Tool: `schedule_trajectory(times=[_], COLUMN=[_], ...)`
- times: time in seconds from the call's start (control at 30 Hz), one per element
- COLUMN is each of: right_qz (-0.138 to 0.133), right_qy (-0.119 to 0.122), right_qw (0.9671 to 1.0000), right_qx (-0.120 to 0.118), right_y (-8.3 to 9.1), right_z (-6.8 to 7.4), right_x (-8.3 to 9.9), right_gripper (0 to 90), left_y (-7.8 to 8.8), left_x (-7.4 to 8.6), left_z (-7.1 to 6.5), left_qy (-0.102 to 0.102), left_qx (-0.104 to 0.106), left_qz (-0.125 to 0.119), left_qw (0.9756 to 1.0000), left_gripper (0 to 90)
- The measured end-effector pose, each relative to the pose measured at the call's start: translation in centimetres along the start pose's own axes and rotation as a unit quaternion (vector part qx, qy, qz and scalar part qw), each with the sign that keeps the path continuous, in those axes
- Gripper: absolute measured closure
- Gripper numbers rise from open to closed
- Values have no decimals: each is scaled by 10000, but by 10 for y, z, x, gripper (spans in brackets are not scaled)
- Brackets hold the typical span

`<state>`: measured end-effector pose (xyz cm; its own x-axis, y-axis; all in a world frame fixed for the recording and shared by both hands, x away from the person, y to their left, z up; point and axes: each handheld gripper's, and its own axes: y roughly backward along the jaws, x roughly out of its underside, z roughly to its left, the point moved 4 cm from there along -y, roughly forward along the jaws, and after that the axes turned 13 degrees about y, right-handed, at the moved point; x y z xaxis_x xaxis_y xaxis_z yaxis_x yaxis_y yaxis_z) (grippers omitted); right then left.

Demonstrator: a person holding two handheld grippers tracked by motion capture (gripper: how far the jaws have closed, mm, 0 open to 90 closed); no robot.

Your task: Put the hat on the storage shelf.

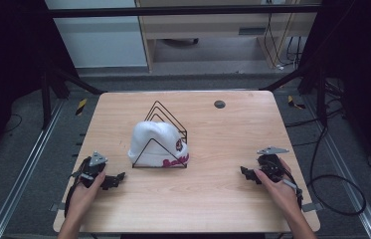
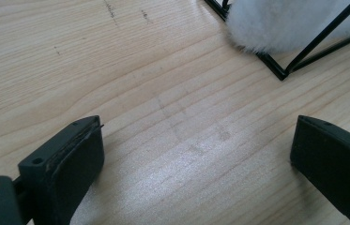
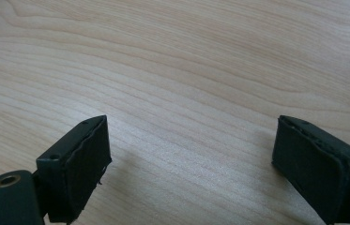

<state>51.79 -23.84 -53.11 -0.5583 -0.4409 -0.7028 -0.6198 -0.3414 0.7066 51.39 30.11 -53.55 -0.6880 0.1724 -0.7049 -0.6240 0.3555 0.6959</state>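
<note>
Here, white hat (image 1: 154, 139) in wire rack (image 1: 165, 117), crown pointing away, both tools released.

The left gripper (image 2: 196, 154) sits low over the wooden table (image 2: 116, 70). Its two black jaws are wide apart, one at the near left and one at the near right, with bare wood between them. Far off to the right is a fluffy white hat (image 2: 280, 23) (only its edge can be seen). Thin black bars of a wire rack (image 2: 276, 65) run around it. The rack's corner rests on the table, well apart from the jaws.
</note>
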Motion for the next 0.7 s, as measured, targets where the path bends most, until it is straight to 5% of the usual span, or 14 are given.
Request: schedule_trajectory(times=[0.17,0.43,0.7], right_qz=[-122,-135,-116], right_qy=[-127,224,50], right_qw=[9998,9988,9984], right_qx=[79,420,546], right_y=[-1,-5,-4], right_z=[1,9,12], right_x=[2,5,6], right_gripper=[110,71,72], left_y=[0,0,3], left_x=[0,2,5], left_z=[-1,-4,-6], left_qy=[34,99,133], left_qx=[-30,-112,-142], left_qz=[-1,-3,-13], left_qw=[10000,9999,9998], left_gripper=[16,6,6])
